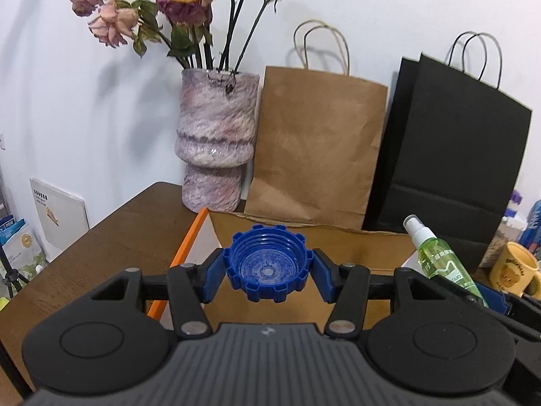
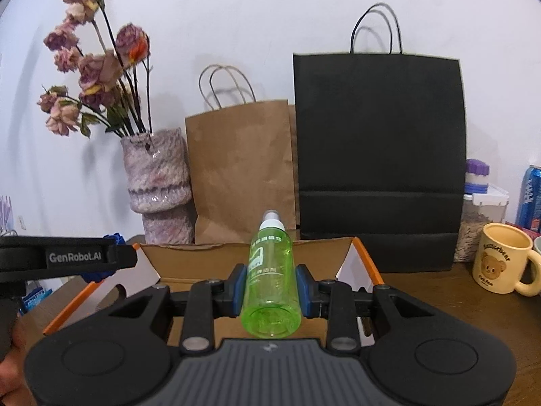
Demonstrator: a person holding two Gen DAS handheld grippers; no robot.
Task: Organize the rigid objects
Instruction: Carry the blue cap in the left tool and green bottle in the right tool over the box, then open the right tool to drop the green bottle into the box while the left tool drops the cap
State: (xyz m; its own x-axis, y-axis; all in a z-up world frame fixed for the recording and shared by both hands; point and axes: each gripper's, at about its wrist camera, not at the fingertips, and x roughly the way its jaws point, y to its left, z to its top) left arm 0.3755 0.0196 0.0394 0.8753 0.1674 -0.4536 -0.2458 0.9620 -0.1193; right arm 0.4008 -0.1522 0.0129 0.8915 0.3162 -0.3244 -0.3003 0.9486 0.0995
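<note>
The left gripper (image 1: 268, 270) is clamped on a blue ridged plastic screw cap (image 1: 268, 265), hollow side up, above an open cardboard box with orange edges (image 1: 192, 237) on the brown wooden table (image 1: 111, 233). The right gripper (image 2: 269, 291) is clamped on a translucent green spray bottle with a white nozzle (image 2: 270, 280), pointing away over the same box. Behind stand a mottled pink vase of dried roses (image 1: 214, 142), a brown paper bag (image 1: 314, 149) and a black paper bag (image 2: 378, 155); a cream bear mug (image 2: 502, 262) sits right.

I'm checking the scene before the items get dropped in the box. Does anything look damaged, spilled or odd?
No spill or damage shows. Only the flowers in the vase look odd: wilted and drooping. The left gripper holds a blue cap, the right gripper a green bottle, both over the open box.
</note>
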